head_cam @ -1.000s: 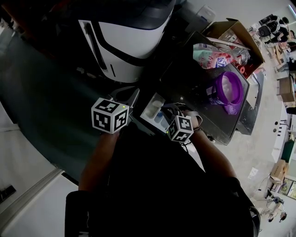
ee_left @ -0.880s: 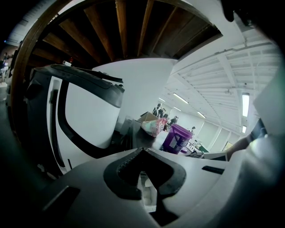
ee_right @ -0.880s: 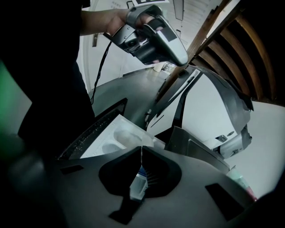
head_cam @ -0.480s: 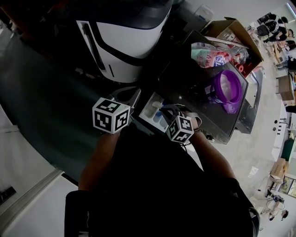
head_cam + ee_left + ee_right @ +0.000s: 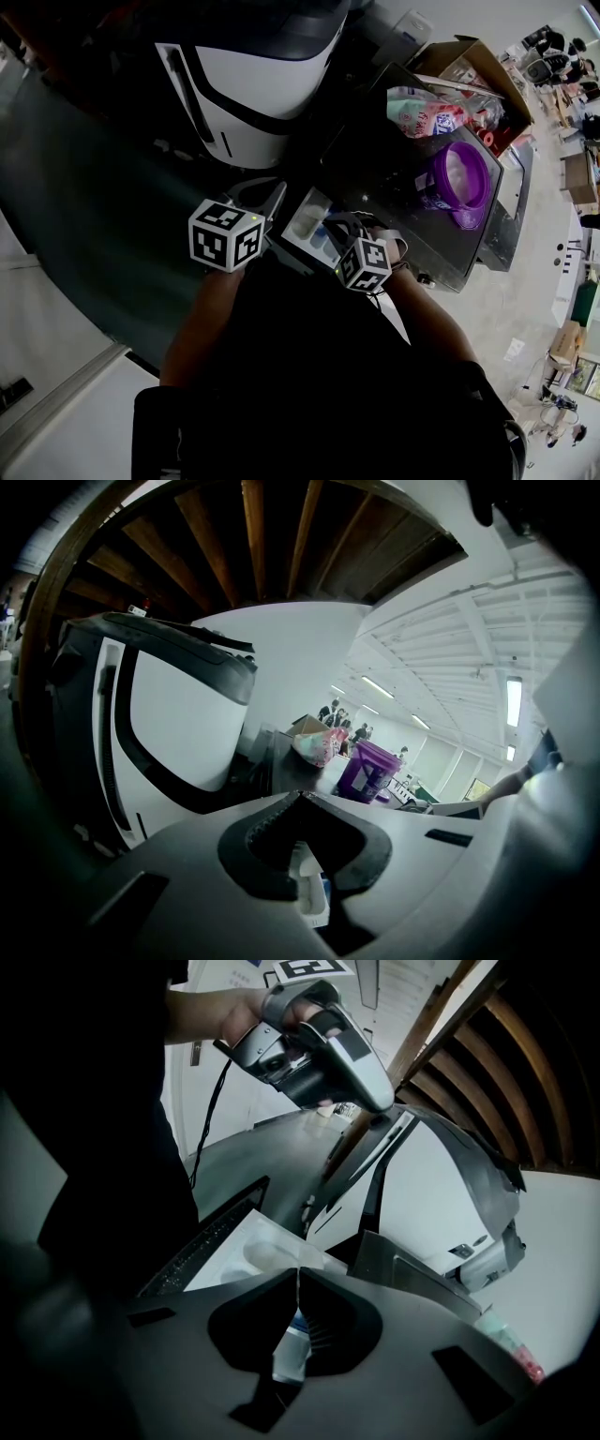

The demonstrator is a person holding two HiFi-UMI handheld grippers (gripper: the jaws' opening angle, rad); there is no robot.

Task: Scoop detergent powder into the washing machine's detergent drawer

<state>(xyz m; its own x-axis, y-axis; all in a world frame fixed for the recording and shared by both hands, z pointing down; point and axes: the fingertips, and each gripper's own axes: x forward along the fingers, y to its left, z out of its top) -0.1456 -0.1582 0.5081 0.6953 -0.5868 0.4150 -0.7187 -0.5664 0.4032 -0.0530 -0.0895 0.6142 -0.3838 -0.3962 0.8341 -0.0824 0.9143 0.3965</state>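
Note:
The washing machine (image 5: 262,84) fills the top of the head view, with its white detergent drawer (image 5: 312,225) pulled out towards me. My left gripper (image 5: 267,199) is just left of the drawer's far end, jaws shut with nothing between them. My right gripper (image 5: 339,230) hovers over the drawer's right side, tips together; no scoop shows in it. The drawer (image 5: 248,1251) lies right below the right gripper (image 5: 298,1271), and part of the drawer (image 5: 305,902) shows under the left gripper (image 5: 300,795). A purple tub (image 5: 459,178) and a detergent bag (image 5: 427,112) sit on the dark top to the right.
A cardboard box (image 5: 478,70) stands behind the bag. The dark top's metal edge (image 5: 487,253) runs at the right, with open floor beyond. In the left gripper view the tub (image 5: 366,771) and bag (image 5: 317,744) are far ahead. My own body hides the near area.
The right gripper has drifted slightly left and towards me over the drawer. The left gripper and the drawer have hardly moved.

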